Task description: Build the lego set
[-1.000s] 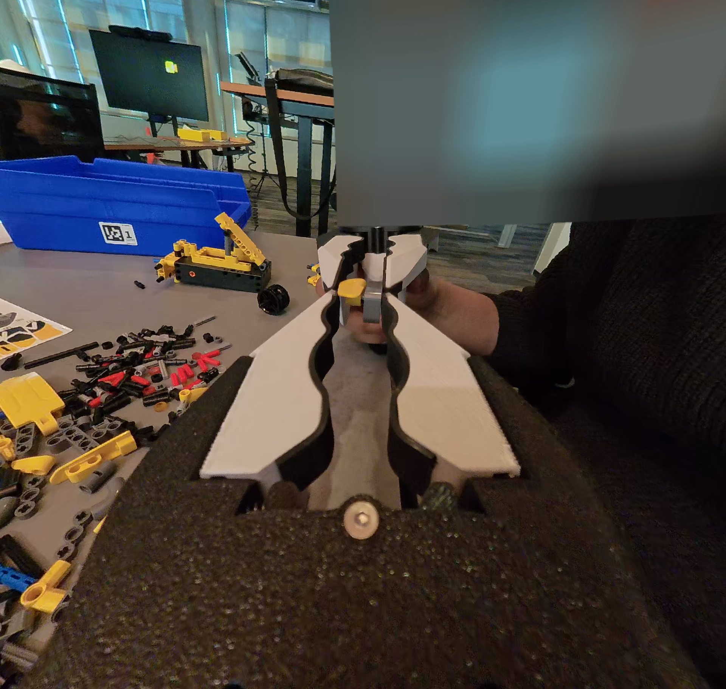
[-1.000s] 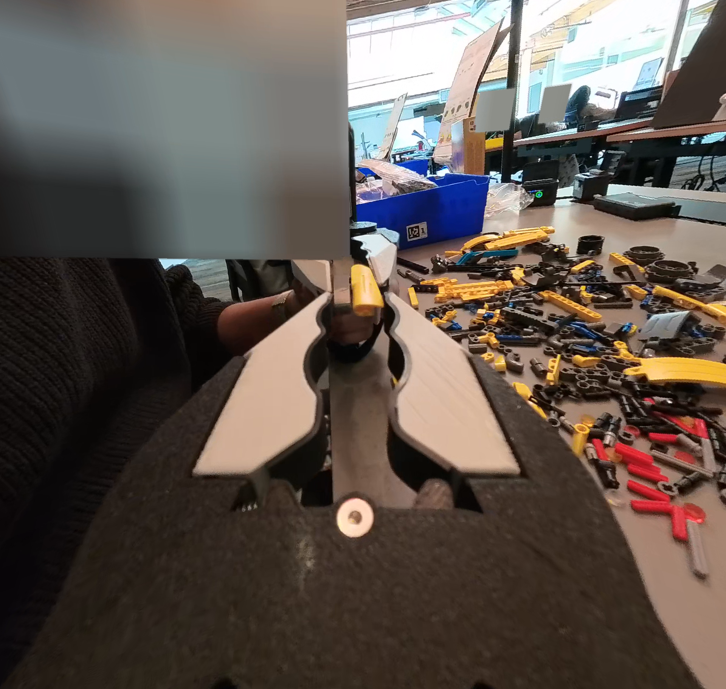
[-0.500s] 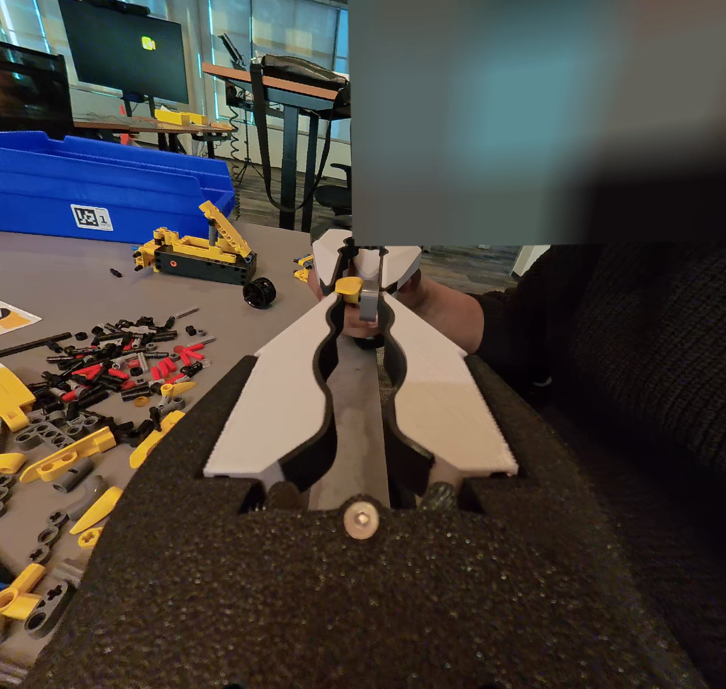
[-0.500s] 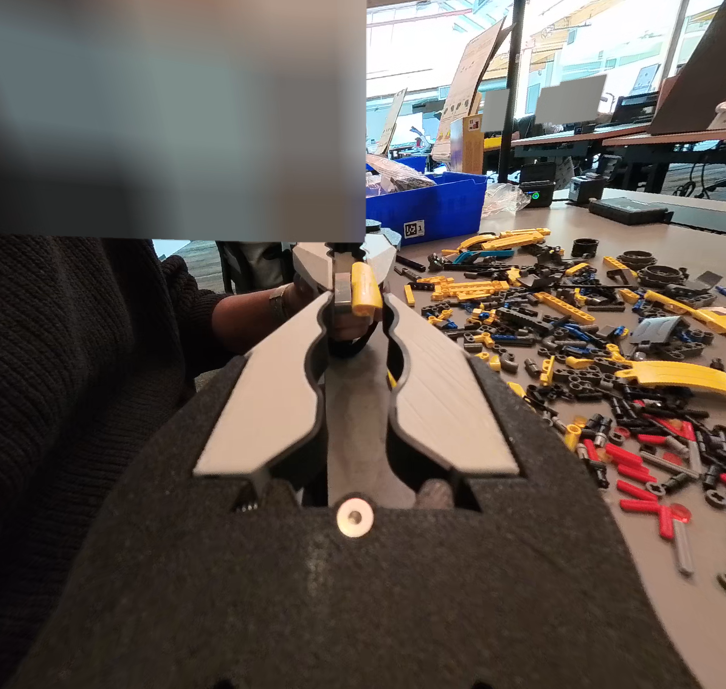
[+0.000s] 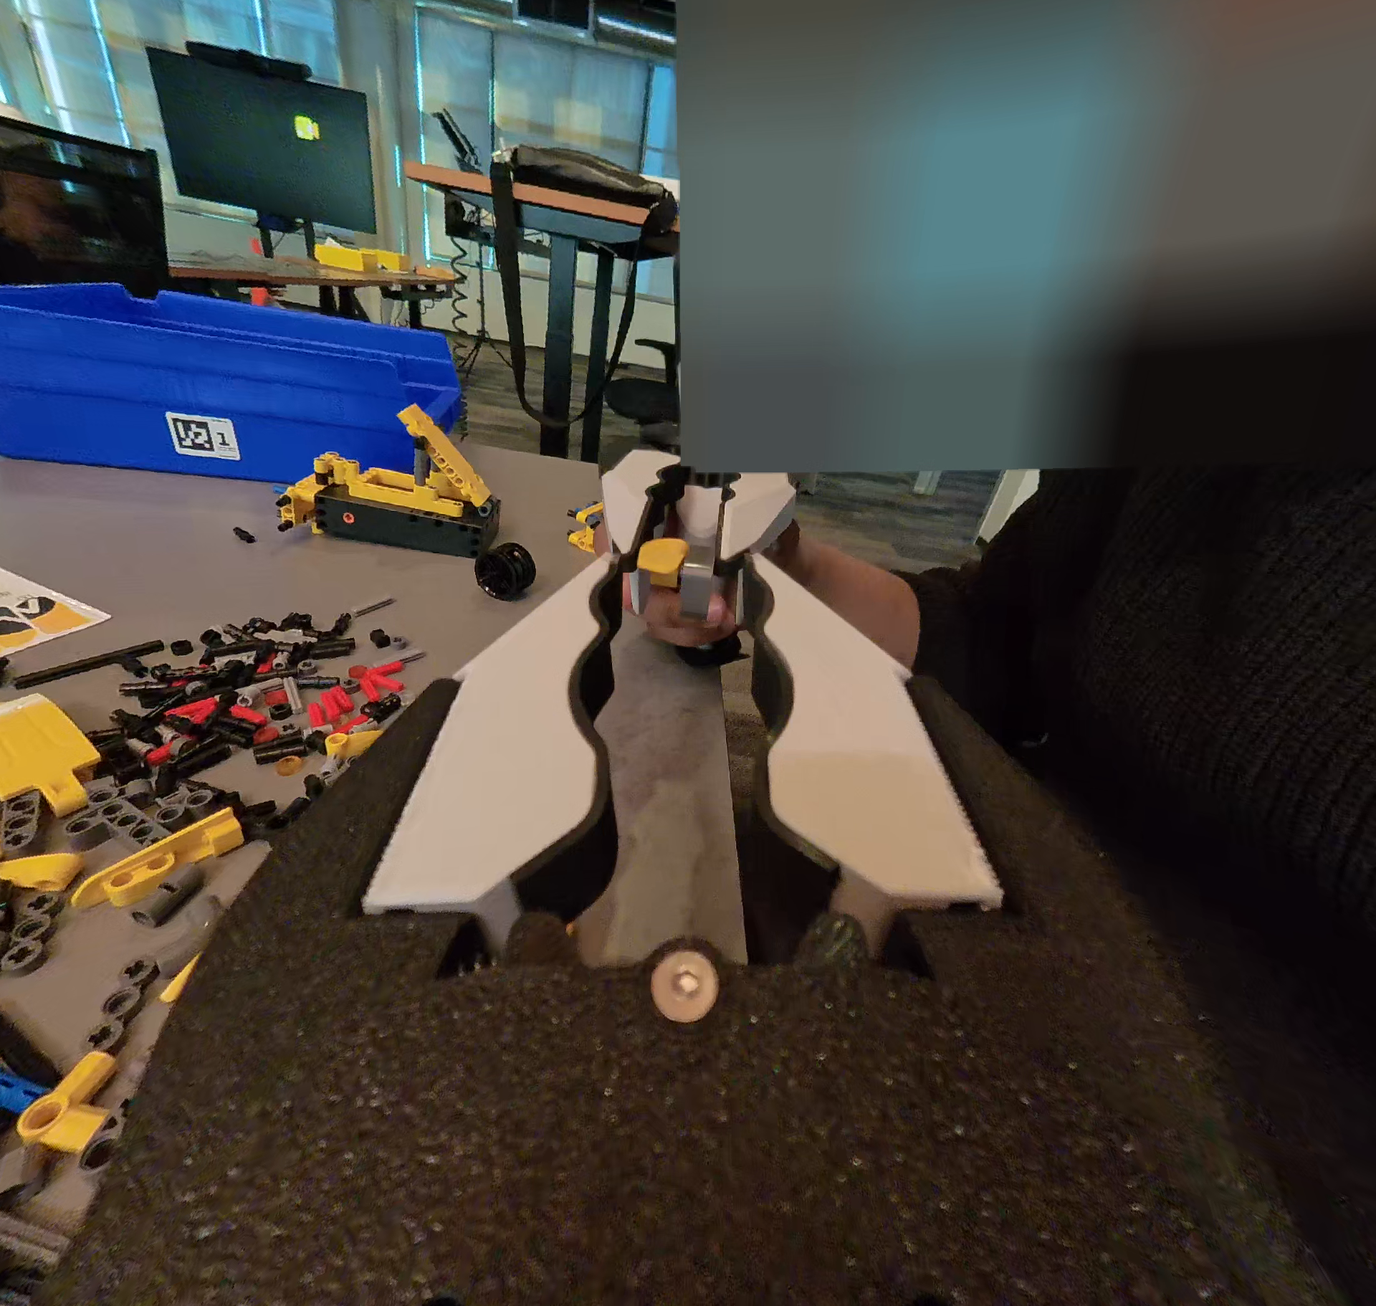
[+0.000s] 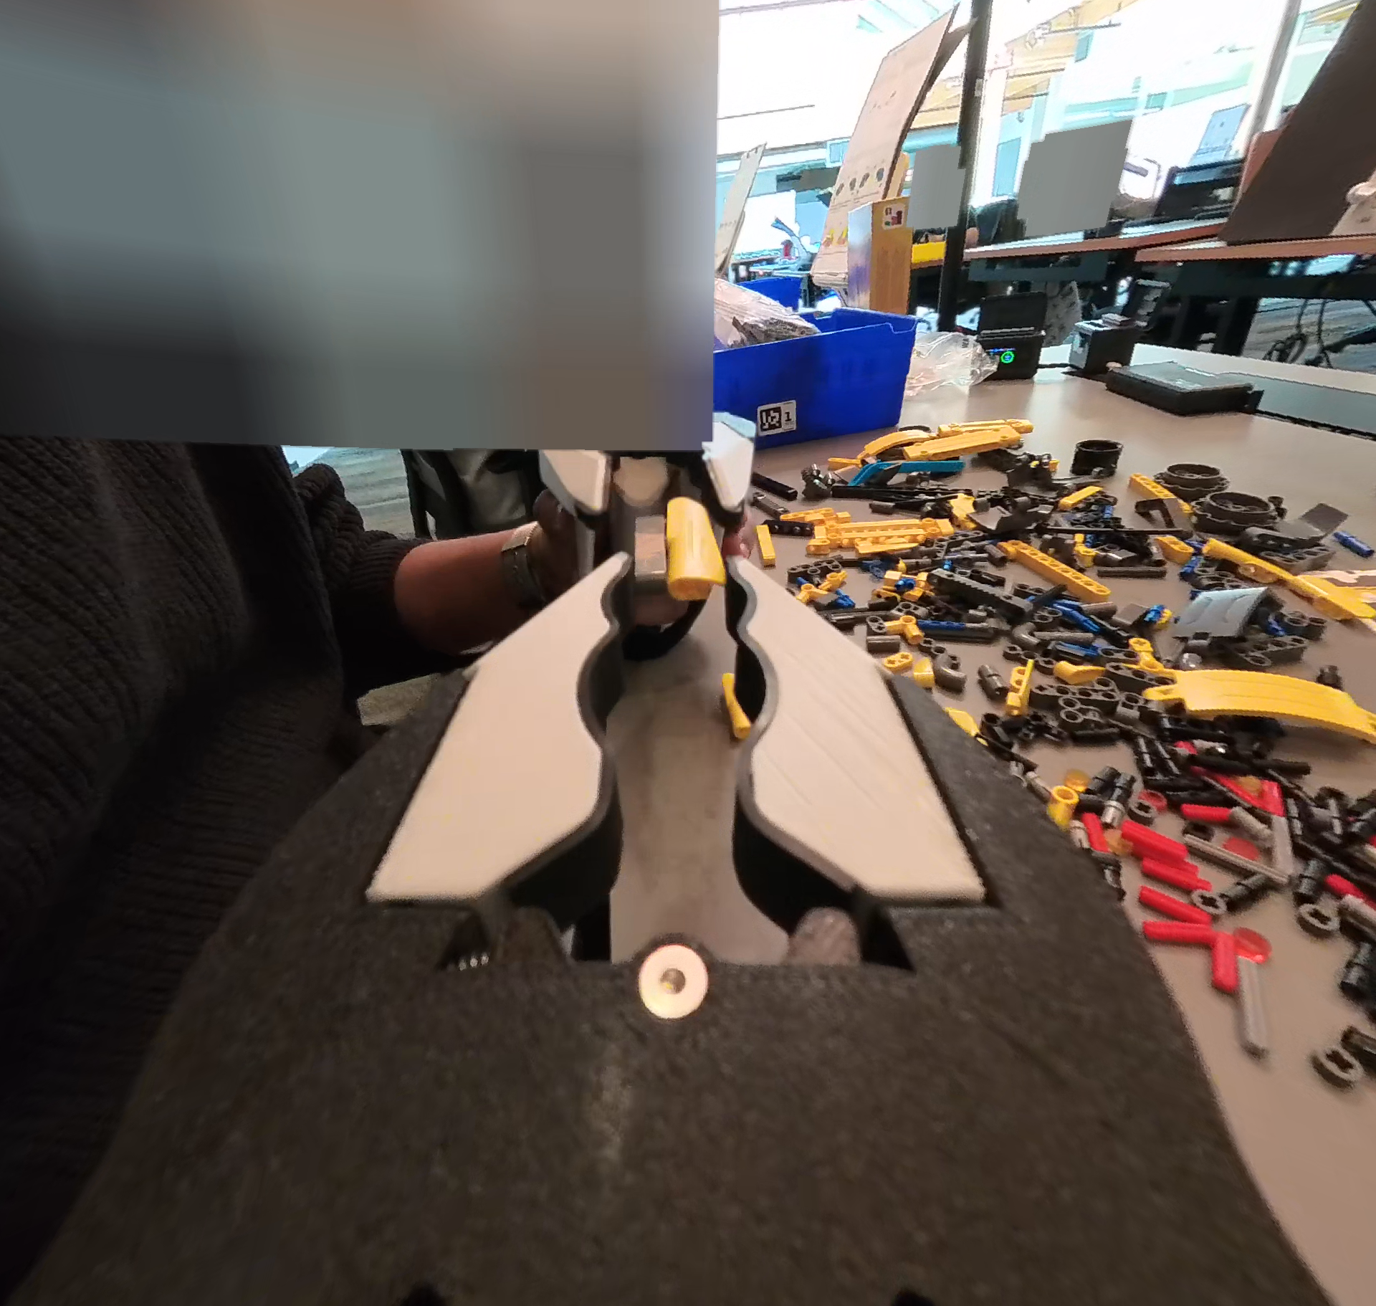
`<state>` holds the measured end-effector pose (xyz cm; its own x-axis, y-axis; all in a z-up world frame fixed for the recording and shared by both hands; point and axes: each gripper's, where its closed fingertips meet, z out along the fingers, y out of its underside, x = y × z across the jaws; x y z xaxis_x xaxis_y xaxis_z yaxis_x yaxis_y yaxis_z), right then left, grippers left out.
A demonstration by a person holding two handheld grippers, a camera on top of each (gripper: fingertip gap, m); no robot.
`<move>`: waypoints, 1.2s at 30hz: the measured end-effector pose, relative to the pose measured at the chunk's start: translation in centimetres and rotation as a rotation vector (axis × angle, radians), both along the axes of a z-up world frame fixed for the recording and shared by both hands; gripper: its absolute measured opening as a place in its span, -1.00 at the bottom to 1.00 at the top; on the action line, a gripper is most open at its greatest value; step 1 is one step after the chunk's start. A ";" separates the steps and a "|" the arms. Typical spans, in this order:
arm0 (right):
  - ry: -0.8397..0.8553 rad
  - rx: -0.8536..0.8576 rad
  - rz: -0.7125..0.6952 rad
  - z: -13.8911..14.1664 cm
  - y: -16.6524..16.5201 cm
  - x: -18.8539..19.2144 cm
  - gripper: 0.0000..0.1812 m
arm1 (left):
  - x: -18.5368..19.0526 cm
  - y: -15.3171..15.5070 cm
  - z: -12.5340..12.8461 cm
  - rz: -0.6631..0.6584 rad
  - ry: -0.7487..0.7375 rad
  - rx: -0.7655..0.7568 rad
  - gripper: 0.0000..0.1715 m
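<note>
My left gripper [image 5: 677, 574] and my right gripper [image 6: 676, 566] meet tip to tip above the near table edge. Between them sits a small assembly of a yellow piece [image 5: 661, 554] and a grey piece [image 5: 698, 585]. It fills the gap of both pairs of fingers, so each gripper is shut on it. In the right wrist view the yellow piece [image 6: 692, 548] is to the right of the grey piece [image 6: 646, 548]. The far gripper's white tips show just behind the assembly in each view. A person's hand [image 5: 681, 618] in a dark sleeve is under the tips.
On the grey table [image 5: 149, 540] lie a blue bin [image 5: 223, 376], a part-built yellow and black model [image 5: 395, 507], a loose black wheel [image 5: 505, 570] and several scattered red, black and yellow pieces [image 5: 223, 704]. The right wrist view shows a wide spread of pieces [image 6: 1080, 637] and a second blue bin [image 6: 819, 373]. The grippers are tip to tip, or close to it.
Both grippers stay closed on the assembly. The joined pair has swayed slightly, so the background shifts a little in both views.
</note>
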<state>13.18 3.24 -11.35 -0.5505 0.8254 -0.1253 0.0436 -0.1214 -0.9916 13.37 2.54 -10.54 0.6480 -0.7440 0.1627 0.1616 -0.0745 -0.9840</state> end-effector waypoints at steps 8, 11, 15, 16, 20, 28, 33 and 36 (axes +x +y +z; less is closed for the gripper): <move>0.003 -0.013 0.022 0.1 -0.1 0.2 -0.74 | 0.0 -0.1 0.0 0.006 0.014 0.010 -0.78; 0.001 -0.016 0.033 0.1 -0.2 0.3 -0.74 | 0.1 -0.2 0.0 0.003 0.019 0.017 -0.78; -0.001 -0.022 0.044 0.1 -0.3 0.3 -0.74 | 0.2 -0.2 0.0 0.000 0.026 0.023 -0.79; -0.005 -0.028 0.047 0.1 -0.3 0.3 -0.74 | 0.1 -0.2 0.0 0.002 0.025 0.021 -0.79; -0.007 -0.038 0.048 0.2 -0.2 0.3 -0.74 | 0.1 -0.1 0.0 0.012 0.027 0.024 -0.80; -0.019 -0.041 0.048 0.1 -0.2 0.3 -0.75 | 0.1 0.0 0.0 0.019 0.026 0.022 -0.80; -0.024 -0.047 0.040 0.0 0.0 0.2 -0.76 | 0.0 0.1 0.1 0.036 0.020 0.023 -0.81; -0.032 -0.047 0.040 -0.1 0.0 0.2 -0.75 | 0.0 0.2 0.1 0.032 0.013 0.019 -0.81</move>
<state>13.35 3.21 -11.42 -0.5781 0.7956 -0.1815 0.0810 -0.1654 -0.9829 13.36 2.70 -10.48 0.6739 -0.7254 0.1400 0.1506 -0.0506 -0.9873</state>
